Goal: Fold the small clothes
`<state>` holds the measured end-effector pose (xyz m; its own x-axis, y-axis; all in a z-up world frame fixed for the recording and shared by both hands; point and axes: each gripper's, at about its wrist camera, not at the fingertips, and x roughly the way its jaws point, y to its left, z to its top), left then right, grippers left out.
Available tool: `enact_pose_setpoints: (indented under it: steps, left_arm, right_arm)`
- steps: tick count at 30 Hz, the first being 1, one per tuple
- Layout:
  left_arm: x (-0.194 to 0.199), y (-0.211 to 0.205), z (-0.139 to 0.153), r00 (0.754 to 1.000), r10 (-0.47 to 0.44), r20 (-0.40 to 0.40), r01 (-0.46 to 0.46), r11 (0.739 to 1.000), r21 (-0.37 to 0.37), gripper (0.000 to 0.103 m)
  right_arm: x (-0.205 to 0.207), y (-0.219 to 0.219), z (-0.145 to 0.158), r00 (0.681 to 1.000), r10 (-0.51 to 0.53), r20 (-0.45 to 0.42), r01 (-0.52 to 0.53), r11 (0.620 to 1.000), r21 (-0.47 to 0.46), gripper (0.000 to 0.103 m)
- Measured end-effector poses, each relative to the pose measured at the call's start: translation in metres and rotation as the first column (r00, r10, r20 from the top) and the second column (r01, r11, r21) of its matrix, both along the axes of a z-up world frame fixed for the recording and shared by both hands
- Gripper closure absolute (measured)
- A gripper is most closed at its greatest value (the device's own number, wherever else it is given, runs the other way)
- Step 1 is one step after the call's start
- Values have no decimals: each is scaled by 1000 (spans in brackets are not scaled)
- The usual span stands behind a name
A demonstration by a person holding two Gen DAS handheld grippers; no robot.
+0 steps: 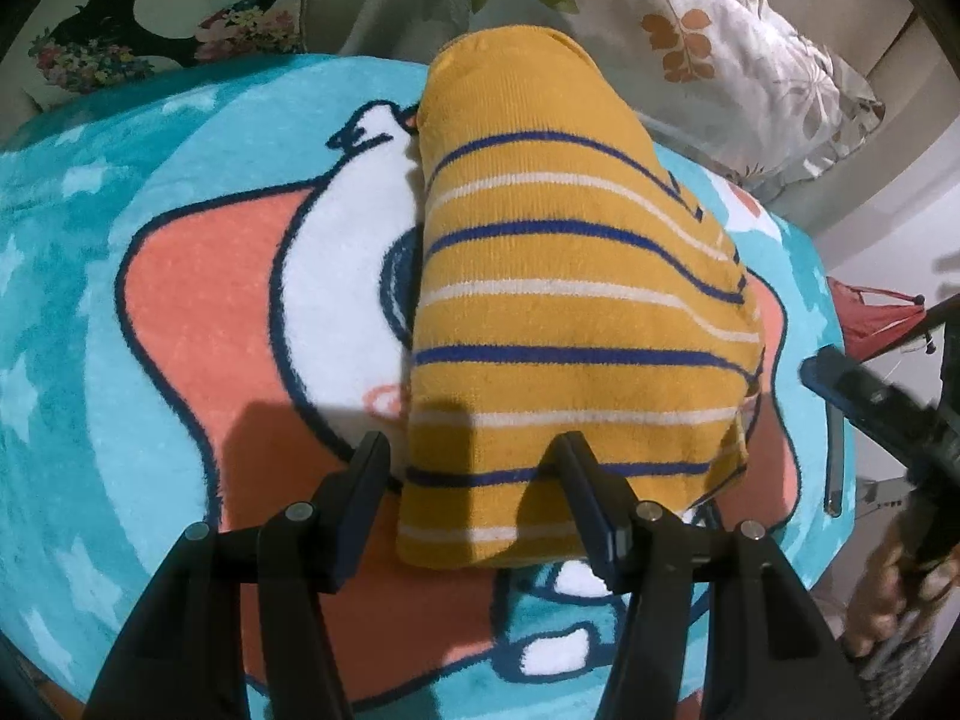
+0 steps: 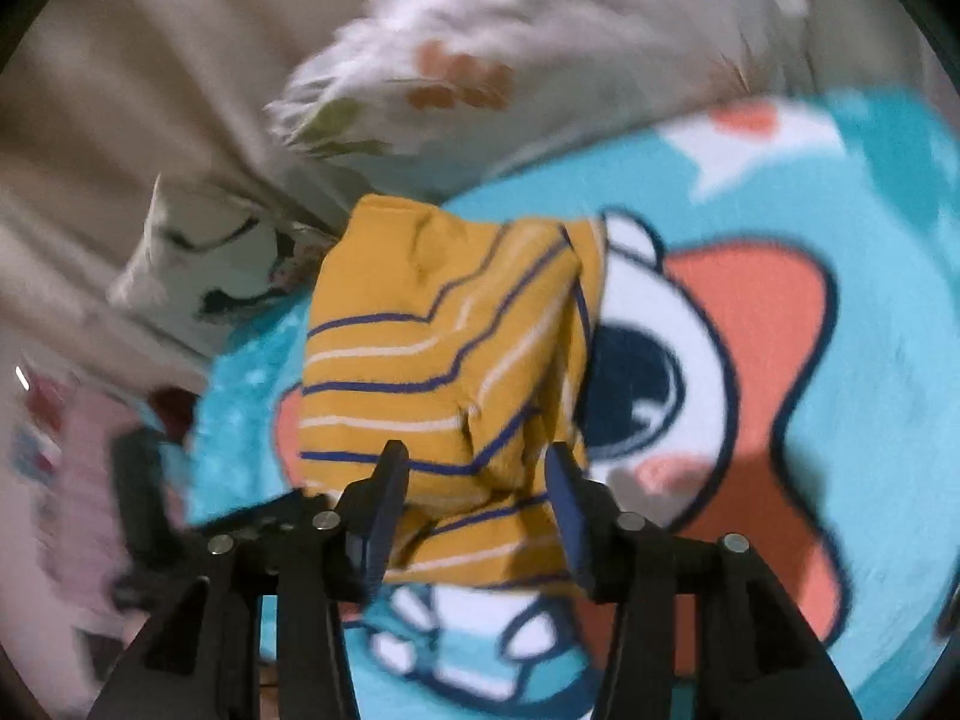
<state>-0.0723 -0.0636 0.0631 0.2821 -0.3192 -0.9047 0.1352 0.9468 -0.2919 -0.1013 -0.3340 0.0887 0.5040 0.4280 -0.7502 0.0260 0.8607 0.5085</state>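
In the middle of the left wrist view, a folded yellow garment [image 1: 570, 324] with blue and white stripes lies on a turquoise cartoon blanket [image 1: 90, 276]. The left hand-held gripper [image 1: 474, 456] sits at the lower centre, jaws apart over the garment's near edge, its pads not pressing the cloth. In the blurred right wrist view, the right hand-held gripper [image 2: 477, 468] also stands with jaws parted, the garment's rumpled near corner between them, unpinched. Floral pillows [image 1: 738, 54] lie along the top.
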Motion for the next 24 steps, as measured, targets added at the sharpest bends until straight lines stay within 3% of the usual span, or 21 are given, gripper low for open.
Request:
enact_pose_setpoints:
  steps: [2, 6, 8, 9, 12, 14, 16, 18, 19, 21, 24]
  left_arm:
    - [-2, 1, 2, 1000, -3, 5, 3, 1000, 4, 46]
    - [-8, 3, 5, 1000, -17, 21, 16, 999, 30, 46]
    - [-9, 4, 5, 1000, -14, 22, 13, 999, 47, 46]
    - [-9, 6, 5, 1000, -10, 20, 9, 999, 46, 46]
    - [-10, 10, 9, 1000, 11, 19, -12, 999, 37, 46]
    - [-10, 13, 17, 999, 22, 27, -22, 1000, 15, 46]
    - [-11, 13, 22, 999, 26, 36, -25, 1000, -16, 44]
    - [-9, 8, 23, 999, 24, 40, -23, 999, -22, 41]
    - [-7, 5, 20, 999, 19, 38, -18, 1000, -15, 41]
    - [-4, -3, 10, 1000, 6, 19, -6, 1000, 14, 41]
    - [-1, -13, -10, 1000, -12, -22, 14, 997, 72, 41]
  right_arm:
    - [5, 19, -5, 998, 60, 26, -58, 996, -71, 50]
    - [7, 36, -35, 994, 113, 15, -110, 986, -121, 51]
    - [14, 45, -46, 993, 116, 4, -115, 987, -109, 70]
    - [18, 47, -49, 994, 110, 9, -109, 988, -110, 87]
    - [25, 37, -47, 997, 68, -45, -64, 995, 82, 89]
    - [19, 11, -36, 994, 27, -102, 9, 940, 340, 90]
    - [11, -5, -20, 994, 15, -106, 32, 902, 430, 90]
    - [1, -15, -2, 994, 10, -112, 39, 907, 420, 91]
    - [-5, -19, 2, 992, 11, -124, 37, 927, 372, 91]
    - [-8, -17, -6, 985, 8, -171, 34, 971, 239, 90]
    - [-7, -10, -33, 968, 18, -249, 15, 991, 131, 82]
